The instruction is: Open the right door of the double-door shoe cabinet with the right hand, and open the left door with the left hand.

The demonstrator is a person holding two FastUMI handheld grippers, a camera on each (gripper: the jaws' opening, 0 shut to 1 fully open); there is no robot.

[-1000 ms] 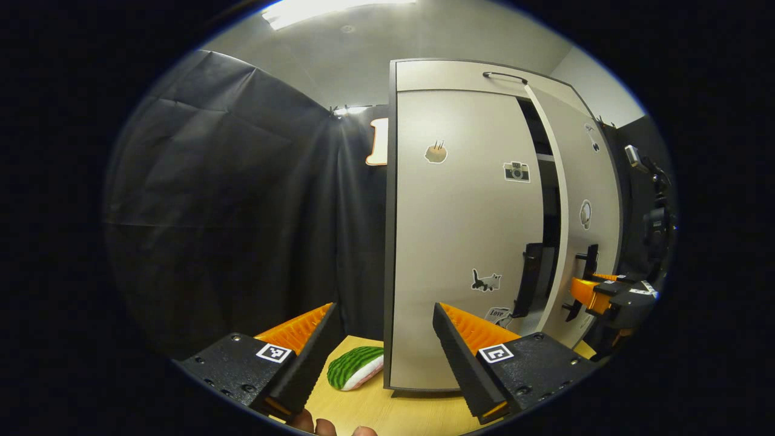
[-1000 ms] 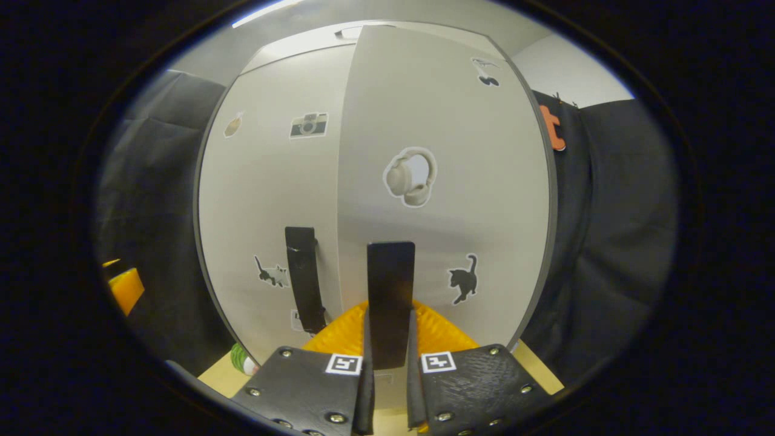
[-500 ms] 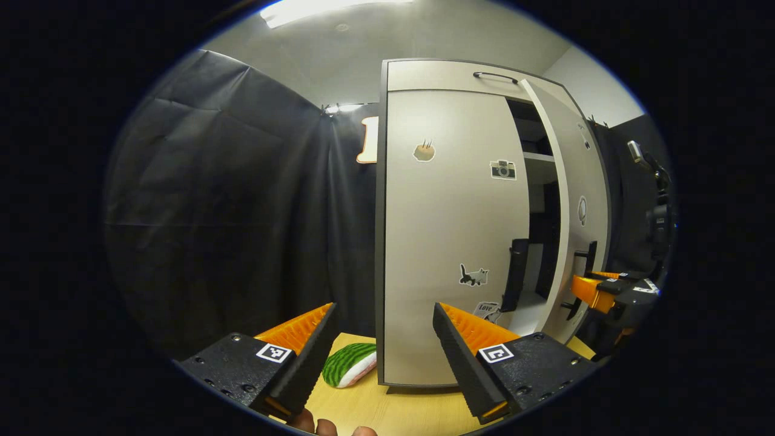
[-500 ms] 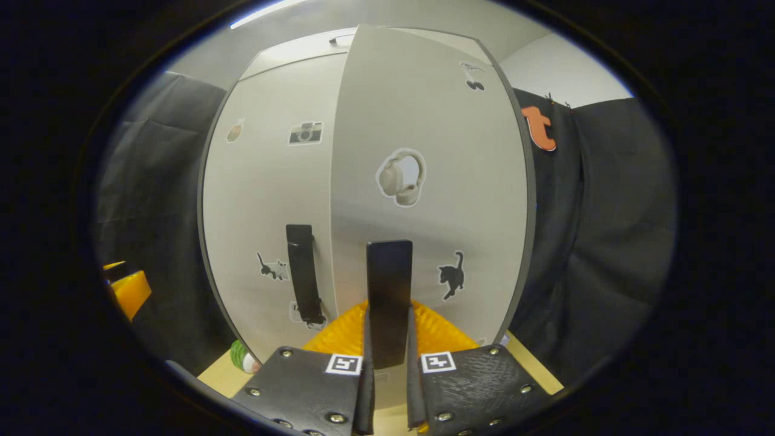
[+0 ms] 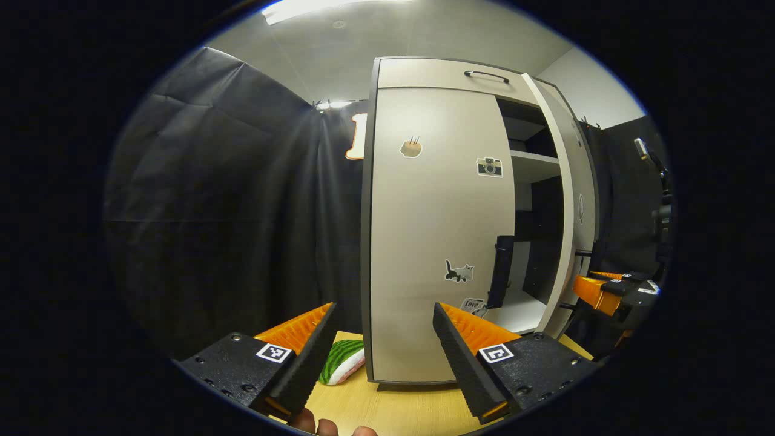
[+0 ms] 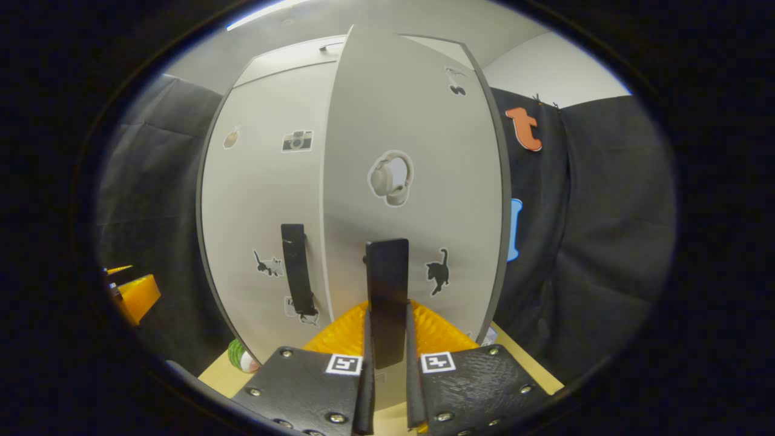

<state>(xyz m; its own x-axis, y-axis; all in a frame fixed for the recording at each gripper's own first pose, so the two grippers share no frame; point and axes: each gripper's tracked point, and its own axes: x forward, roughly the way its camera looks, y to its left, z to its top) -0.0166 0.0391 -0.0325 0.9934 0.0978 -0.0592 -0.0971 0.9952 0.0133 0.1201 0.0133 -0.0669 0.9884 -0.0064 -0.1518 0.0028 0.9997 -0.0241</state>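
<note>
Now the right door (image 6: 412,169) swung wider vs a sec ago, shelves showing; my right gripper (image 6: 387,357) stayed pinched on its handle (image 6: 387,290). Left gripper (image 5: 381,351) hung spread, short of the left door (image 5: 436,242), closed w/ handle (image 5: 502,272) untouched, so that's next.

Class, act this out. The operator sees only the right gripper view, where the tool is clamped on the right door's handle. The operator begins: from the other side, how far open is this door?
Observer: In the left gripper view the right door stands well clear of the cabinet, and a shelf shows inside.
Operator: What is the left tool doing?
Observer: The left tool is open, short of the cabinet and holding nothing.
Operator: Is it lined up with the left door's handle?
Observer: No. It points at the cabinet's outer left edge, and the left door's handle lies off to its right.
</note>
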